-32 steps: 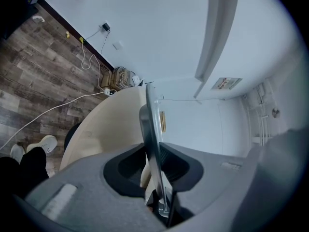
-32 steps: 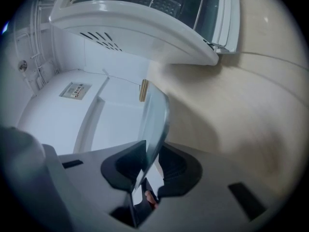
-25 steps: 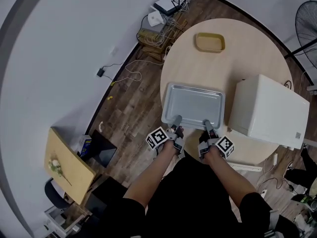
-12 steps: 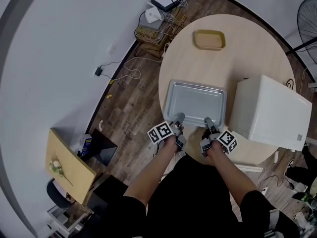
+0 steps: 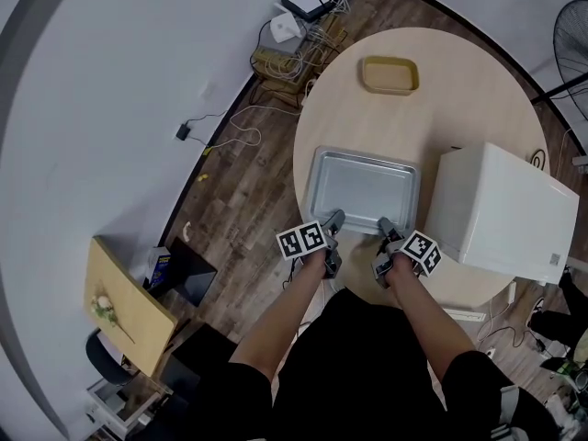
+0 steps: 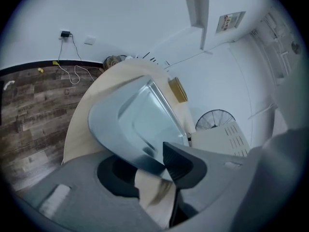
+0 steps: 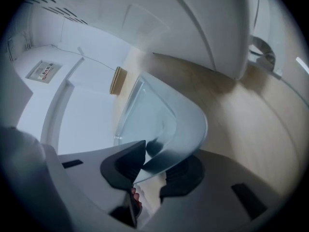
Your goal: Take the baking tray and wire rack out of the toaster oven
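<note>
Over the last second we have brought the baking tray [image 5: 364, 187] down onto the counter [image 5: 459, 72], and it now appears to lie flat near our edge of it, just beside the white toaster oven [image 5: 501, 205] and well apart from the small yellow dish [image 5: 389, 74] on the far side. Both hands have sunk with it and sit at the tray's near rim. The left tool [image 5: 333, 220] has just been opening: in the left gripper view the rim is between its jaws, but a gap of counter shows beside one pad, so we read it as loosened rather than clamped. The right tool [image 5: 386, 225] has not changed; in the right gripper view its two dark pads close on the curled rim from either side, so it grips the tray. We take this to mean that the first half of the job is nearly settled: the tray is out of the oven and set down, and what remains for it is to let go on the right as well and draw both tools back off the rim without dragging it. The wire rack shows in none of our views, so we judge it is not yet out, and the oven comes next
</note>
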Demonstrator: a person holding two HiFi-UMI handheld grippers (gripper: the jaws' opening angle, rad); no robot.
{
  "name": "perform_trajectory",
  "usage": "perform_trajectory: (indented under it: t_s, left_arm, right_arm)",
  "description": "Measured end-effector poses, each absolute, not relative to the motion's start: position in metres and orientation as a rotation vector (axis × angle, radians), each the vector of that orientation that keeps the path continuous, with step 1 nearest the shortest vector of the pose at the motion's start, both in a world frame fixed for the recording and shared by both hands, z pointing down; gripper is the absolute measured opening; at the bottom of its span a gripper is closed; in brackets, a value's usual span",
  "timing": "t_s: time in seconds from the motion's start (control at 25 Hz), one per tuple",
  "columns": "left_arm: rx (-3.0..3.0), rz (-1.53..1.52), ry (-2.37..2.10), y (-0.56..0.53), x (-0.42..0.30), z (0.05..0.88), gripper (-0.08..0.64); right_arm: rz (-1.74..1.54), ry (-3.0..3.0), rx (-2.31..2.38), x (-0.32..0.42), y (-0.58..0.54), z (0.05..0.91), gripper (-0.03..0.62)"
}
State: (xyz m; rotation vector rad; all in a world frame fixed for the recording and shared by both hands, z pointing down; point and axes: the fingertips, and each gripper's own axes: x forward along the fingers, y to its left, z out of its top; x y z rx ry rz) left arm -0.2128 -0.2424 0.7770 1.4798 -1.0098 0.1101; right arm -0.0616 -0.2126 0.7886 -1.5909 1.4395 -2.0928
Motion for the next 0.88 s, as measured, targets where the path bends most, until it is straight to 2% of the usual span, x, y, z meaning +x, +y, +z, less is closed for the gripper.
perform_trajectory:
  t_s: [0.2,0.48,0.88]
  left_arm:
    - [1.495,0.173,-1.044,-0.235,-0.216,0.782,0.17]
    - [1.524,0.276,-1.132,-0.224,-0.233,0.778,0.241]
    - [1.52,0.296,-1.257,-0.215,-0.245,0.77,0.242]
  right_arm:
    - [-2.095,1.452,-1.618,-0.063,-0.211,0.793,0.086]
    - [-2.002,1.498,-1.736,-0.06,-0.209,0.794,0.101]
    - [-1.937,1.537,-1.876,-0.056,-0.205,0.793,0.136]
